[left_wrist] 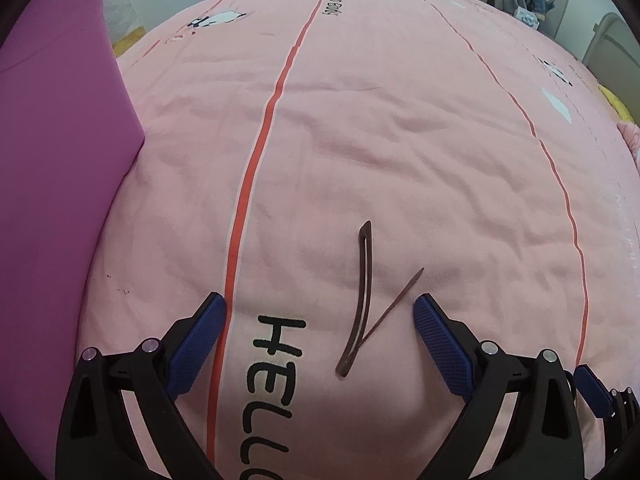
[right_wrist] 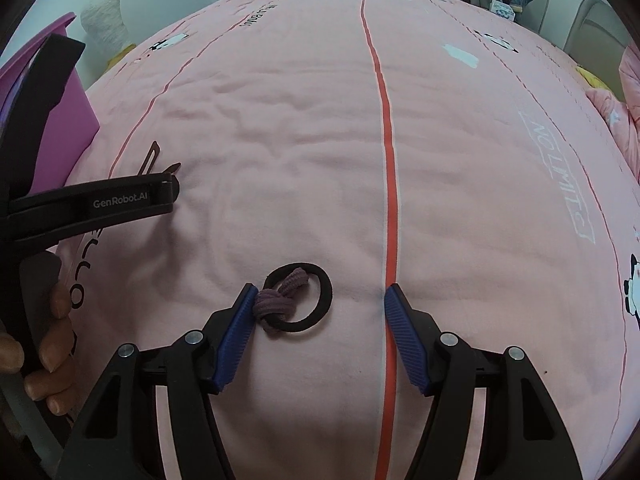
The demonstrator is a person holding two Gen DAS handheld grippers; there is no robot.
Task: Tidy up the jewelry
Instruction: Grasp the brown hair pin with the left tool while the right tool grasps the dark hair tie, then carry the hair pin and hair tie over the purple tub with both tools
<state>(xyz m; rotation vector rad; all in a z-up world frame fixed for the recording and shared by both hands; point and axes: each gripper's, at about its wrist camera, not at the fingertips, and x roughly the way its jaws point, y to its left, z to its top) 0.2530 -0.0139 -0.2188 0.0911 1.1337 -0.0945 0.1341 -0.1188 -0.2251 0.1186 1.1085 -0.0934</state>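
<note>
A thin brown hair clip [left_wrist: 362, 304] lies flat on a pink bedspread [left_wrist: 400, 140]. It is sprung open into a narrow V: a curved, slotted bar and a straight prong that meet at the end nearest the camera. Its long axis runs away from the left gripper [left_wrist: 320, 312], roughly along the line the gripper points, and it sits between the jaws, closer to the right-hand one. The jaws stand wide apart with nothing touching their blue ribbed pads, so a grasp would likely close across the clip's thin width.

A hair tie [right_wrist: 298, 302] lies on the same bedspread: a black elastic loop with a dusty purple knotted band on its left side. It rests between the jaws of the right gripper [right_wrist: 320, 300], well off to the left, the knot touching or just beside the left pad. These jaws are also apart and clamp nothing.

Each gripper is nearest its own piece. The bedspread is soft, wrinkled fleece with red stripes and black lettering. A magenta box [left_wrist: 60, 140] stands at the far left. A hand [right_wrist: 48, 344] holds the left gripper's handle.
</note>
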